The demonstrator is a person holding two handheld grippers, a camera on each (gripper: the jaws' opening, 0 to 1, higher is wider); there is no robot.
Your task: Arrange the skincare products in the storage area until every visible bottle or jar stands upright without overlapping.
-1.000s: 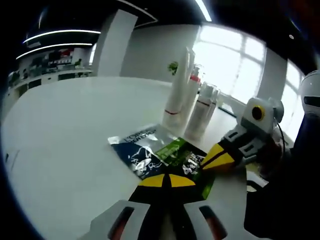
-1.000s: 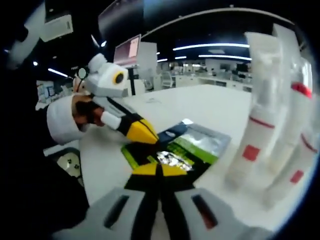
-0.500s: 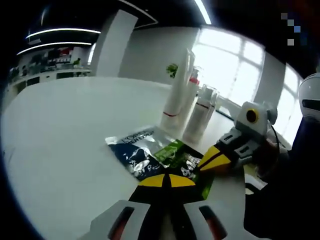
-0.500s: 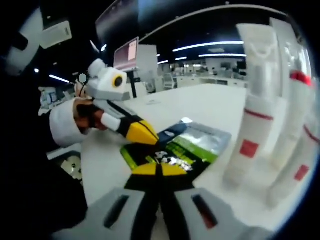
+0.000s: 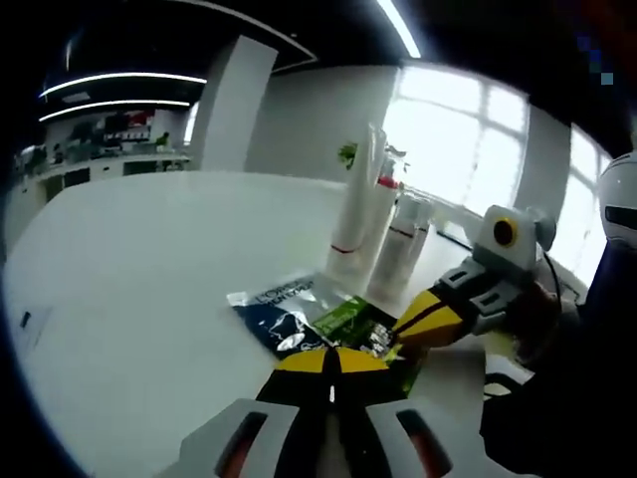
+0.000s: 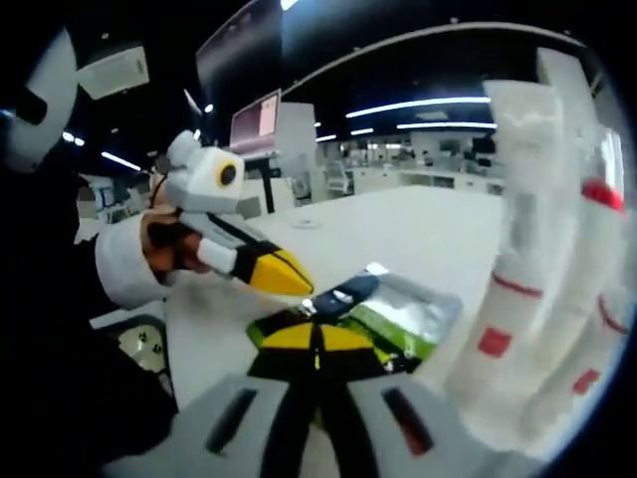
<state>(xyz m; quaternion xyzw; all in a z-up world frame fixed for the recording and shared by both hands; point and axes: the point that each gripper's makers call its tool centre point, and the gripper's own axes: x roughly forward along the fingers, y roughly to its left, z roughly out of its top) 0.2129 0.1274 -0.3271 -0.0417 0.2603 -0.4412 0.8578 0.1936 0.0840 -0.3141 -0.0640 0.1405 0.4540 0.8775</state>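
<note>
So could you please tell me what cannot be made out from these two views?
- Sachets: near edges hidden behind the left gripper; print too small to read.
- Sachets, right gripper view: partly behind the right gripper.
- Bottles: blurred, tops cut by the edge; count unclear.
- Bottles, left gripper view: washed out by window glare.

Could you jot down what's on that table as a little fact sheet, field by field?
surface: white table
standing items: white bottles with red bands, upright, close together
flat items: sachets, dark blue and green, overlapping, lying near the bottles
left gripper: jaws together, tips at the sachets
right gripper: jaws together, over the sachets
setting: large office, ceiling strip lights, bright windows
</note>
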